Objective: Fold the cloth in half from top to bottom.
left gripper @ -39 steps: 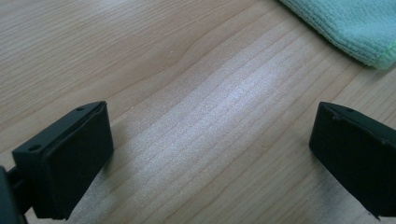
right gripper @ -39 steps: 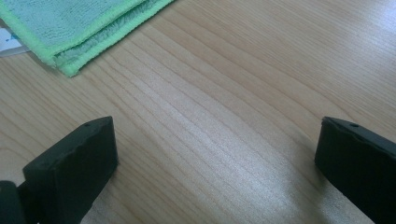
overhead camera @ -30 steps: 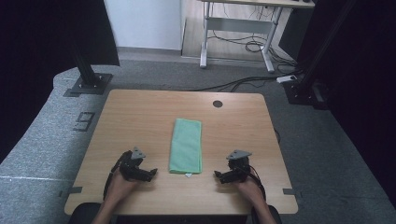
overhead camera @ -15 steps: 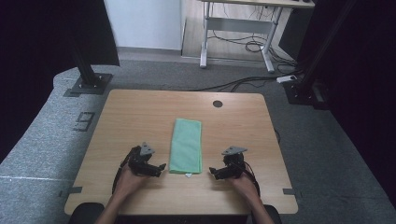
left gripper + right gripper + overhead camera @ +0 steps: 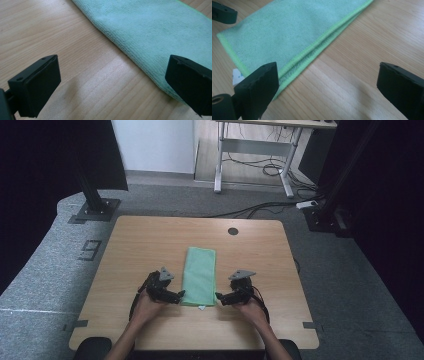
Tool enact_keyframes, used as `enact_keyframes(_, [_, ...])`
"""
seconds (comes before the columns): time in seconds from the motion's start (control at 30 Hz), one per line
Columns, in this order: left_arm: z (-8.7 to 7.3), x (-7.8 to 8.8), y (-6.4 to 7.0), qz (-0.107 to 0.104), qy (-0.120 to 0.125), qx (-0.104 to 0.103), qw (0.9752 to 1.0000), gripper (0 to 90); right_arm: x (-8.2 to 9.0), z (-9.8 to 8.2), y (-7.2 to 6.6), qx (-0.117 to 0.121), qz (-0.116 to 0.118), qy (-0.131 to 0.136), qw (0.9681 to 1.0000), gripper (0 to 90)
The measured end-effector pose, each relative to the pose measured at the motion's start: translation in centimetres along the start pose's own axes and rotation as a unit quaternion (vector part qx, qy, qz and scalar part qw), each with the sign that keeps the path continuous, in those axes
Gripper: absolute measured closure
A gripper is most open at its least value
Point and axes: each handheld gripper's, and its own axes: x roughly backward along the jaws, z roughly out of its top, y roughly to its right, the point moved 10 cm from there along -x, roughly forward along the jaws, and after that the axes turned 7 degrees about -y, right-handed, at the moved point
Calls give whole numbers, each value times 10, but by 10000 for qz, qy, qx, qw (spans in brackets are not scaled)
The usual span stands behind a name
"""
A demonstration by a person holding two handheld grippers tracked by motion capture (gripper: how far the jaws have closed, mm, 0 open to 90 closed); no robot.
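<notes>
Towel (image 5: 200, 275), folded into a long green strip, lies mid-table (image 5: 140, 240) with its long axis running away from the person. The left gripper (image 5: 176, 296) sits at its near left corner, the right gripper (image 5: 220, 298) at its near right corner, both with jaws spread wide, holding nothing. A white tag (image 5: 237, 75) pokes out at the near edge.

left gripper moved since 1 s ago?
Yes. The left gripper has slid inward across the table toward the green cloth; its open jaws now reach the cloth's near left corner, where earlier a gap showed.
</notes>
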Motion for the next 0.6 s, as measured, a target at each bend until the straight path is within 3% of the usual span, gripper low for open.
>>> enact_keyframes(0.13, [2,-4,-2,-2,-13,35,10000,0,-7,6,-3,54,-15,-66,10000,53])
enact_keyframes(0.3, [1,-14,2,42,-158,-78,9998,0,-20,11,-4,126,-81,-168,9997,53])
enact_keyframes(0.47, [0,-15,4,44,-174,-78,9998,1,-30,9,-3,254,-214,-318,9989,55])
enact_keyframes(0.6, [-1,-16,7,7,-179,-78,9998,1,-31,6,-2,246,-193,-305,9990,73])
